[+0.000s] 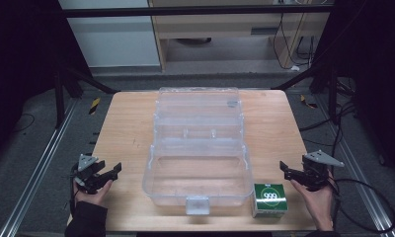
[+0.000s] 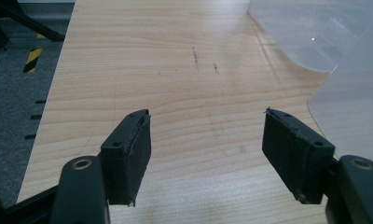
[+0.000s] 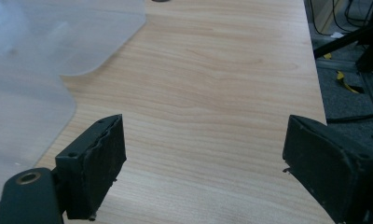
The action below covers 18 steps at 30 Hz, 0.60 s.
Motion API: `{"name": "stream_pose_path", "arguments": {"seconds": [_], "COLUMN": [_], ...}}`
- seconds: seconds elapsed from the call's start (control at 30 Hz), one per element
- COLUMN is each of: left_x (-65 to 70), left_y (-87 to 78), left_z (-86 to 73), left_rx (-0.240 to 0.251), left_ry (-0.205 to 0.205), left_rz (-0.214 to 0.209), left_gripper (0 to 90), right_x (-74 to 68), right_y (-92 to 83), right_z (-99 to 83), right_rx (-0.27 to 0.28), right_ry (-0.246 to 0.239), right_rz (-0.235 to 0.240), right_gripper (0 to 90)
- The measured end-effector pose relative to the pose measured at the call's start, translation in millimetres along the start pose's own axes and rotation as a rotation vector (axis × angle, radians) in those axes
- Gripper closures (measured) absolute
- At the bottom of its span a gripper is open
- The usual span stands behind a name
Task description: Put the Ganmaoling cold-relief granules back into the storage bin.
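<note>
The green box (image 1: 269,199) sits on the worktop (image 1: 129,133) near its front edge, just beside the front right corner of the clear case (image 1: 198,168), upright with its printed top face up. I read it as the thing in hand: it is the one loose item out, and the case lies with its lid thrown back flat and its tray bare, so the likely job is to put the box inside. Its spot right beside the case would keep the carry short.

My right gripper (image 1: 290,171) is nearest to it, resting low at the worktop's right edge, a little beyond the box and to its right, apart from it. In the right gripper view the gripper (image 3: 203,158) has its jaws spread wide with nothing but bare wood between them, and the case wall (image 3: 26,107) shows as a pale sheet at the left; it points past the box, not at it.

My left gripper (image 1: 109,173) rests on the far side of the case, near the worktop's left edge, well apart from the box. In its own view the gripper (image 2: 205,140) is likewise spread with only wood between the jaws. Both look parked clear of the case so neither blocks the tray.
</note>
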State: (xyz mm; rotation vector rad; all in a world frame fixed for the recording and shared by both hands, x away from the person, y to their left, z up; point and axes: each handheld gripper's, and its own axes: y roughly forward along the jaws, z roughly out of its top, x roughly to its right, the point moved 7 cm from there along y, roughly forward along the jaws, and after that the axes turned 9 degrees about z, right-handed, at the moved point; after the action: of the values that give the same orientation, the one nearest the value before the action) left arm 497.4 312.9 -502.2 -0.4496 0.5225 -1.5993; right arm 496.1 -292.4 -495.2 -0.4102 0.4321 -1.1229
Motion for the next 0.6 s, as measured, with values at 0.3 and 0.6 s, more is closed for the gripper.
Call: {"name": "stream_pose_path", "arguments": {"seconds": [0.3, 0.6], "left_x": [-3.2, -6.4], "left_y": [-0.1, 2.7], "left_z": [-0.4, -1.8], "left_rx": [0.003, -0.012], "left_ry": [0.006, 0.001], "left_rz": [0.014, 0.029], "left_gripper": [31.4, 30.7], "right_x": [-19.1, -38.7], "right_y": [-13.6, -29.9], "right_z": [22.1, 47.5], "right_rx": [0.009, -0.004], "right_ry": [-0.087, -0.187], "right_rz": [0.062, 0.144], "right_gripper": [13.5, 11.7]}}
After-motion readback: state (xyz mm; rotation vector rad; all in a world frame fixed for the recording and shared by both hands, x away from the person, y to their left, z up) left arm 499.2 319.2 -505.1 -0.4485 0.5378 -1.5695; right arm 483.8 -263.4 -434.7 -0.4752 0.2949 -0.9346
